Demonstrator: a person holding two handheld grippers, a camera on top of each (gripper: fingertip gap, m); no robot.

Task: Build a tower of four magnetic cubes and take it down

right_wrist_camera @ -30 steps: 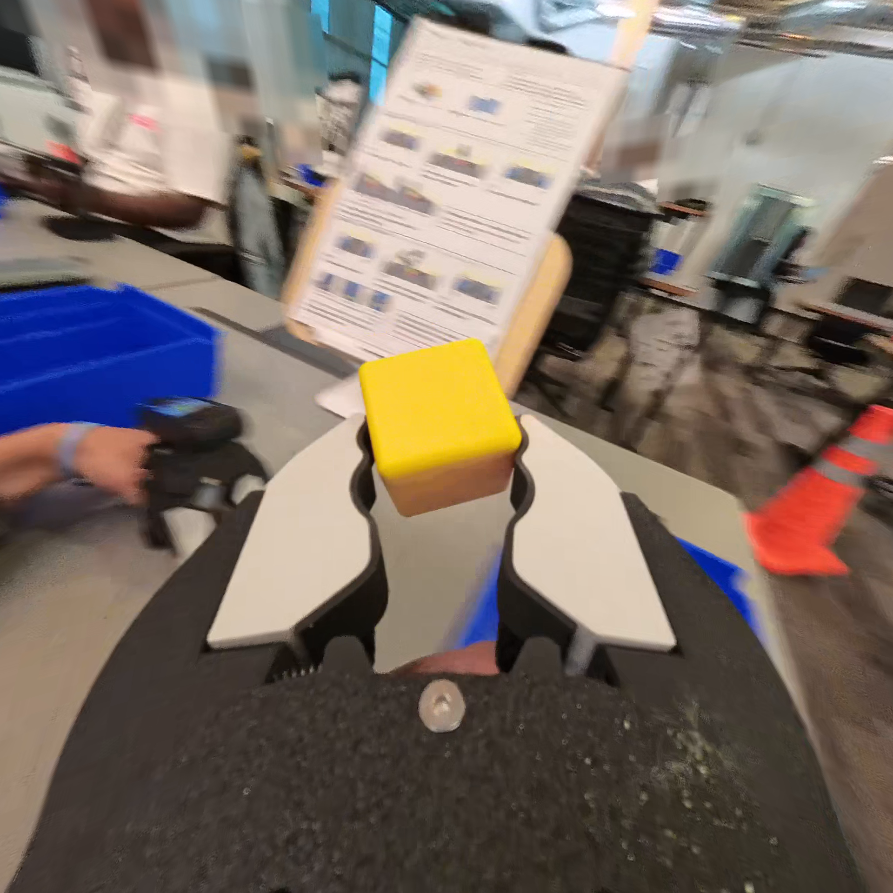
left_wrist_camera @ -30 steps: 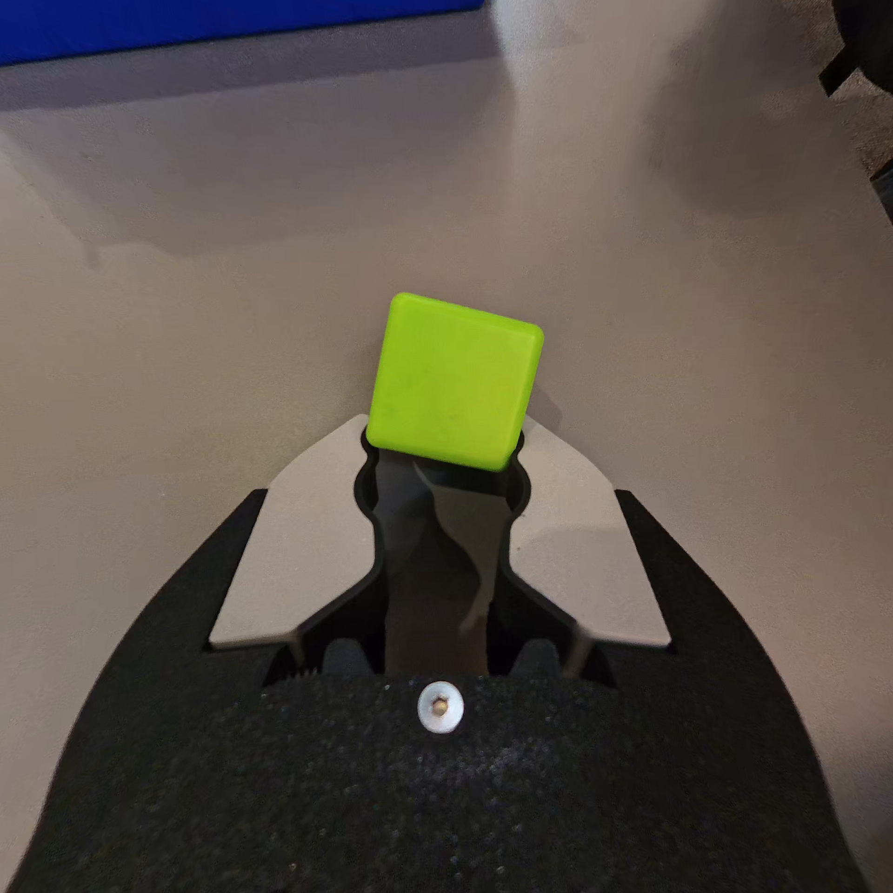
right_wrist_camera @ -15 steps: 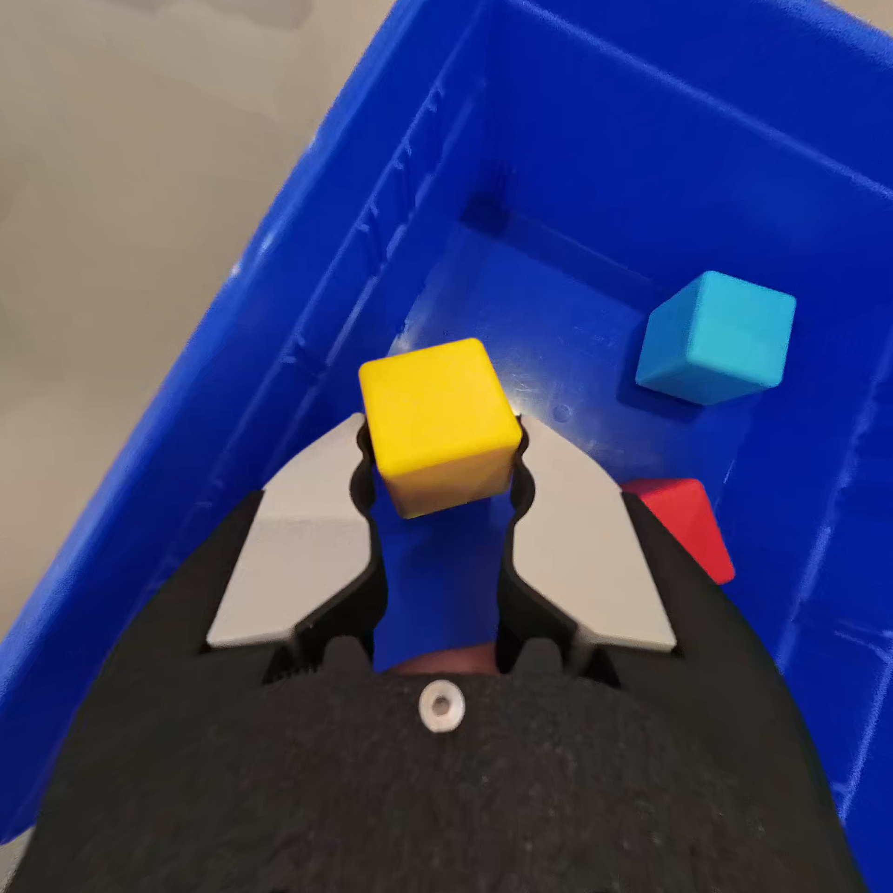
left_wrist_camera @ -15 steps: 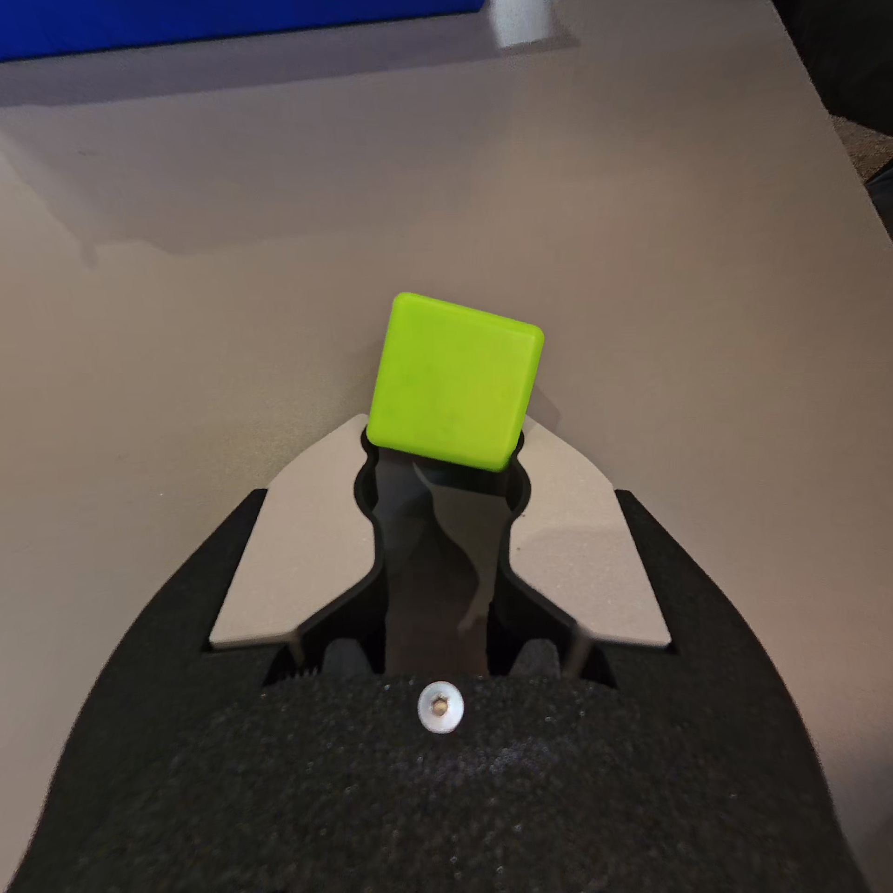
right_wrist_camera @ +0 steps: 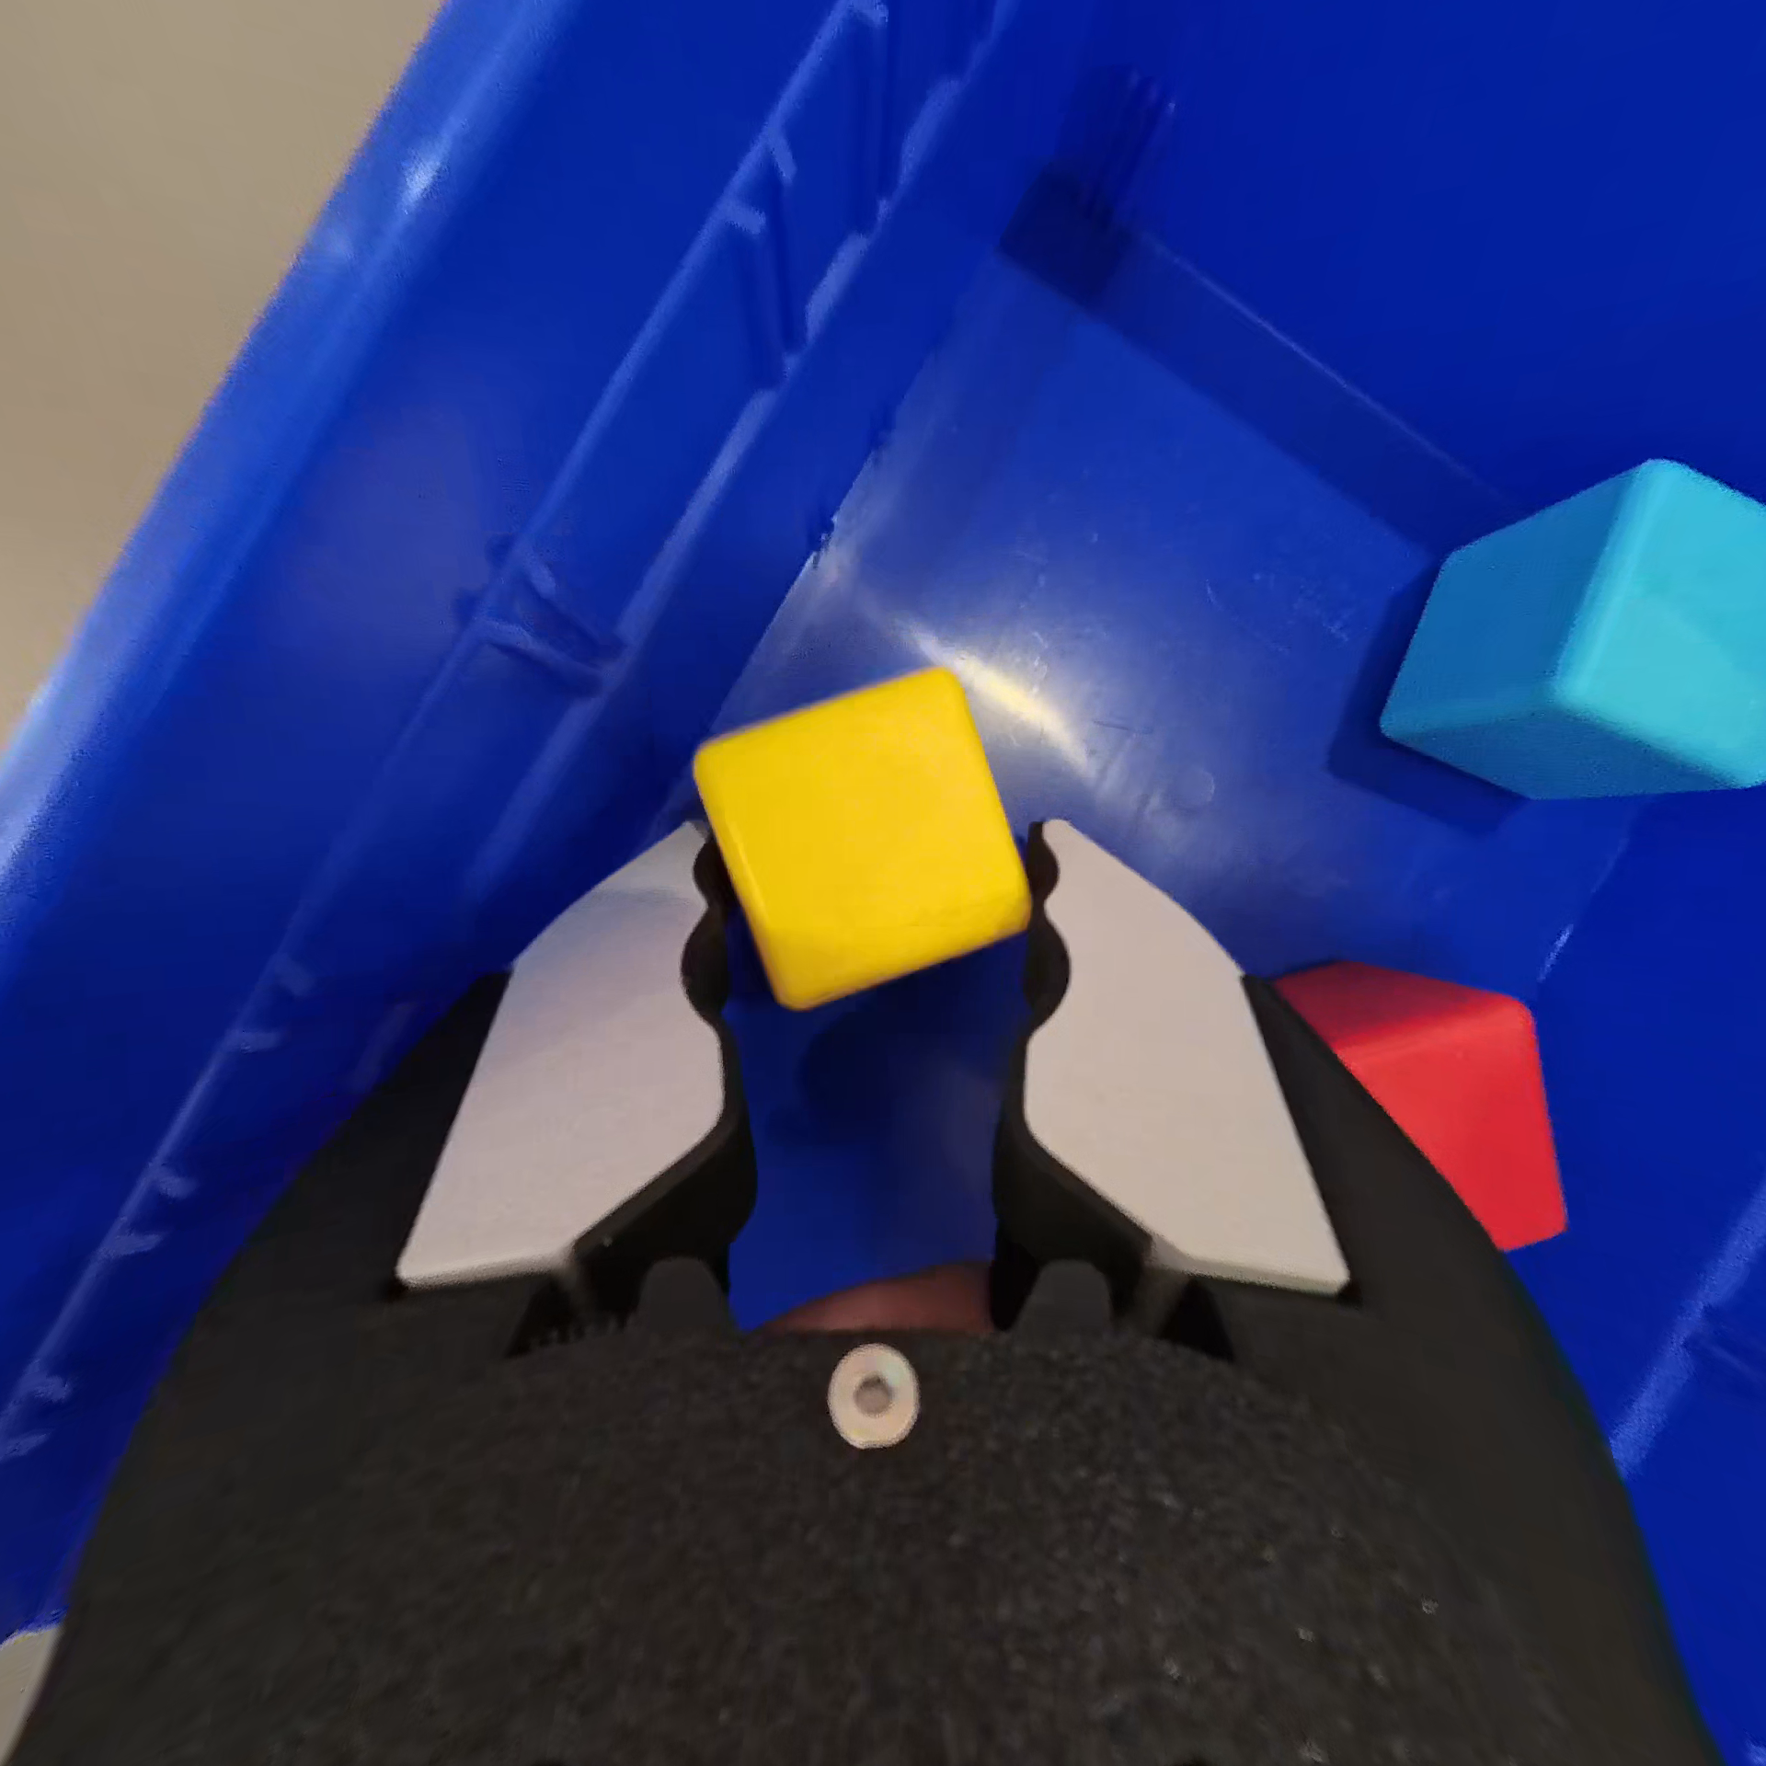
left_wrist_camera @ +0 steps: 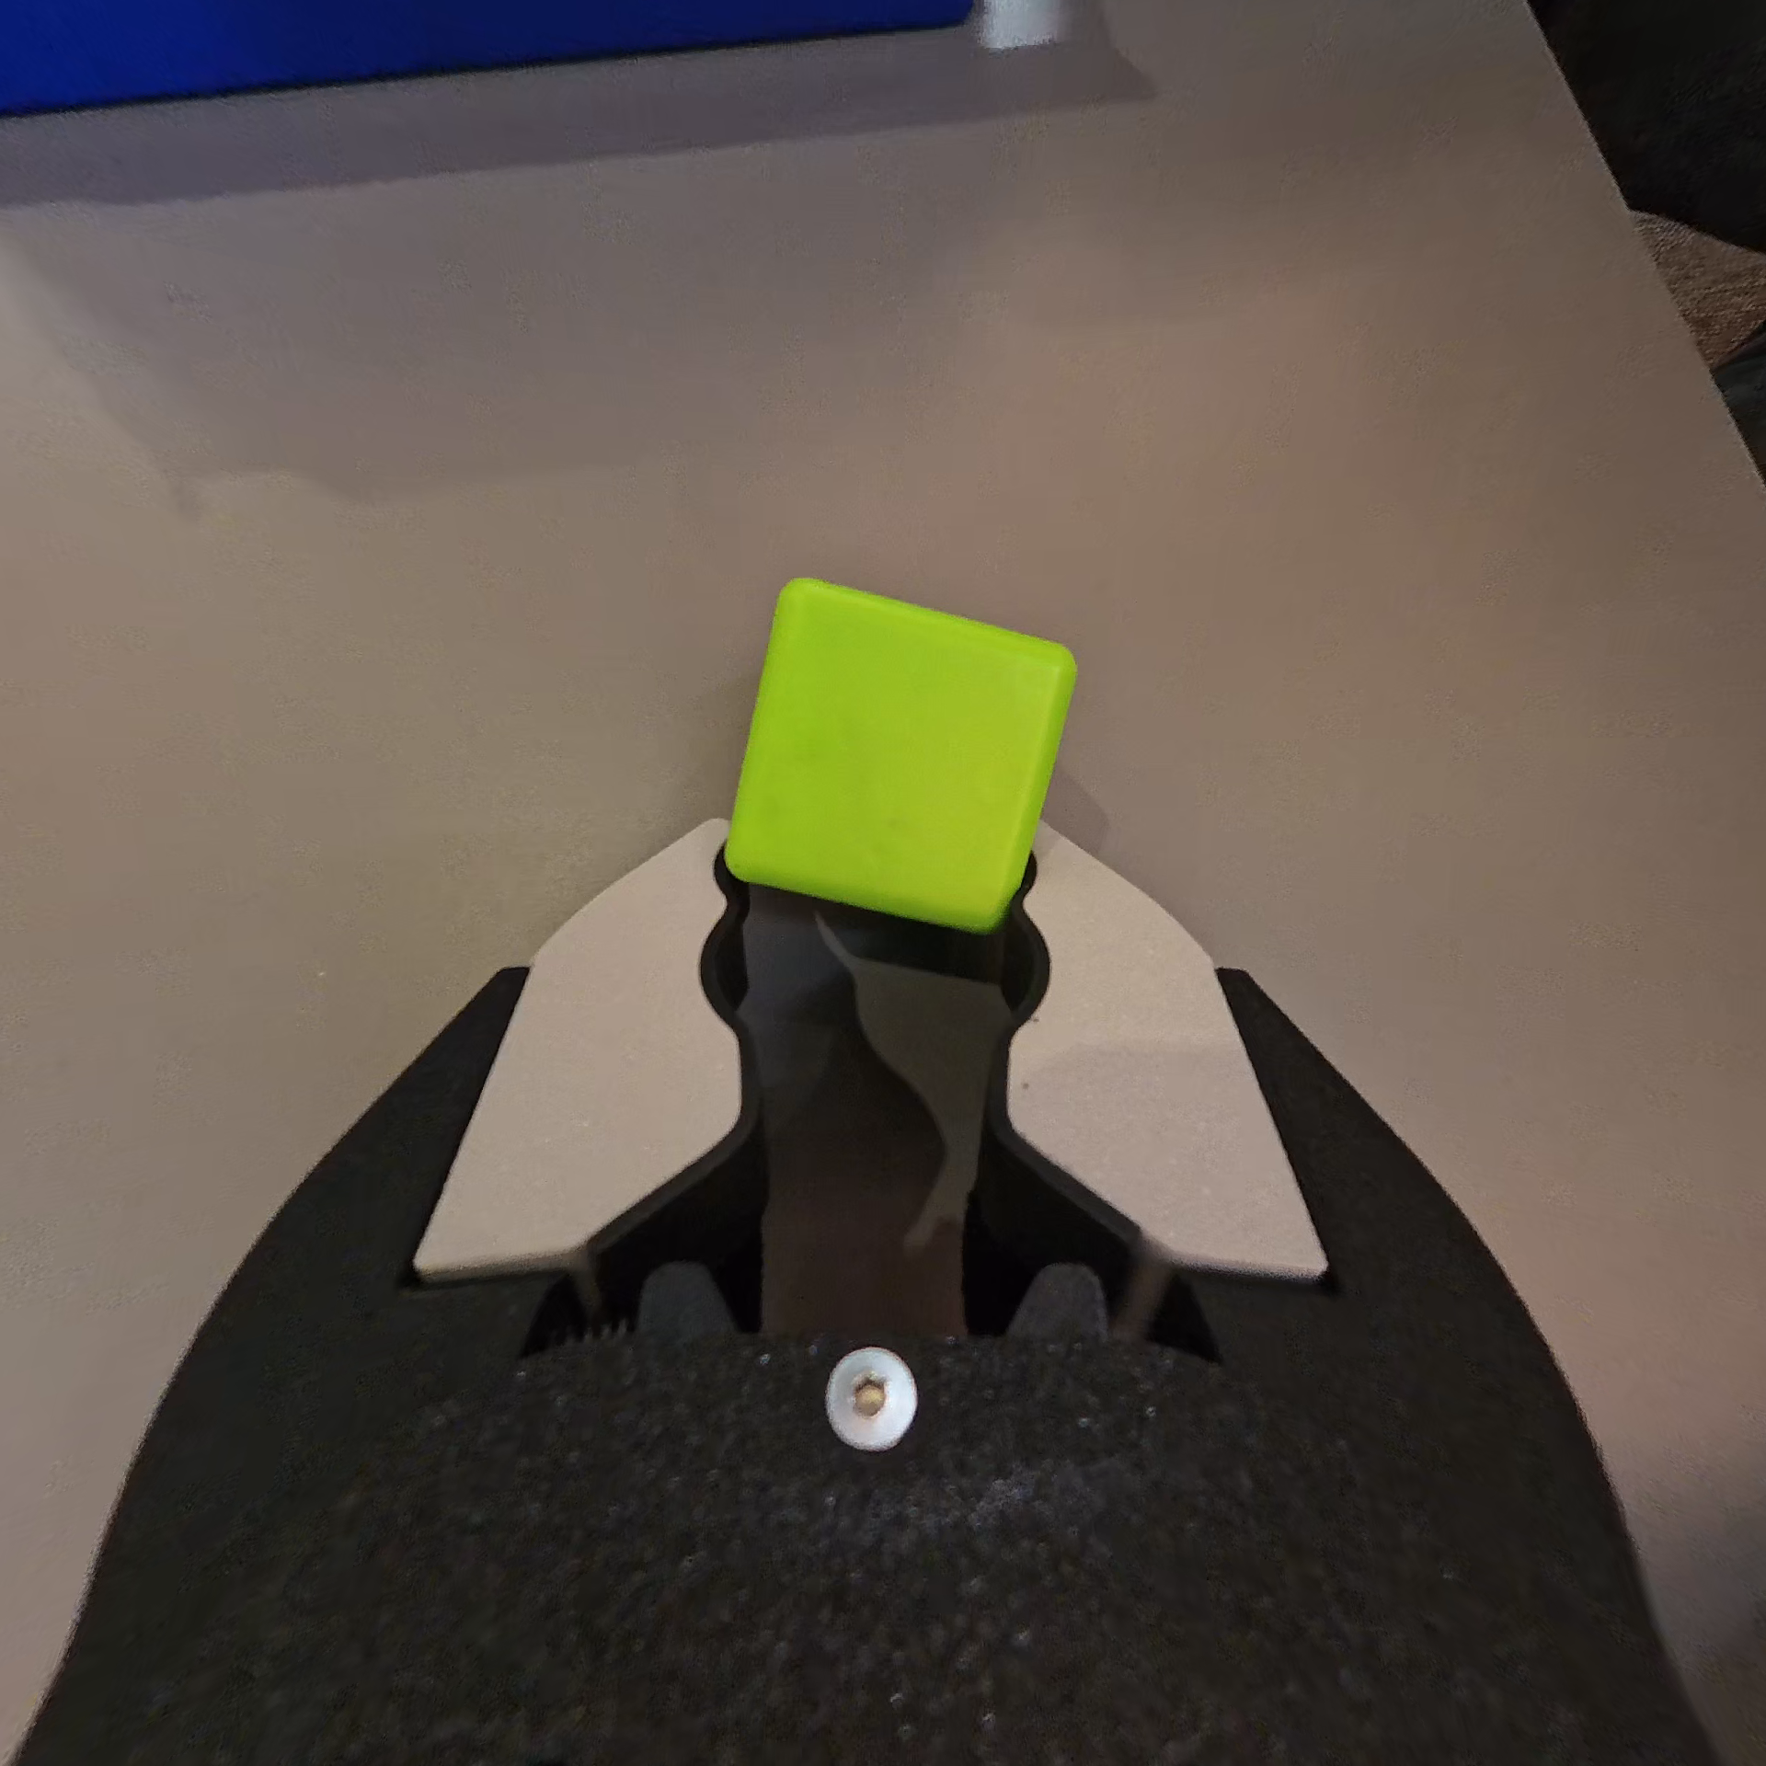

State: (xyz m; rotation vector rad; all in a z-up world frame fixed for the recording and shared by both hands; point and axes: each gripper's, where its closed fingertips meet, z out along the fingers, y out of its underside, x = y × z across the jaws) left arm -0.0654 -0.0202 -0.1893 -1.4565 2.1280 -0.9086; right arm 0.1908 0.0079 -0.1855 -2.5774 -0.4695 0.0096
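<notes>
- The left gripper (left_wrist_camera: 879, 884), with pale grey finger plates on a black body, is clamped on a lime-green plastic cube with rounded corners (left_wrist_camera: 898, 755), which sits tilted between the fingertips
- That green cube hangs over a smooth beige tabletop (left_wrist_camera: 478, 535); whether it touches the surface cannot be told from this view
- A strip of a blue plastic bin (left_wrist_camera: 430, 48) runs along the far edge of the left wrist view
- The right gripper (right_wrist_camera: 865, 889) is inside the blue bin (right_wrist_camera: 573, 401), over its floor near one ribbed wall
- Its jaws stand slightly apart, with a thin gap showing beside the right fingertip, so the bright yellow plastic cube (right_wrist_camera: 860, 836) between them looks let go; the picture is blurred there
- A turquoise plastic cube (right_wrist_camera: 1586, 650) lies on the bin floor to the right
- A red plastic cube (right_wrist_camera: 1443, 1109) lies nearer, just beside the right finger and partly hidden by it
</notes>
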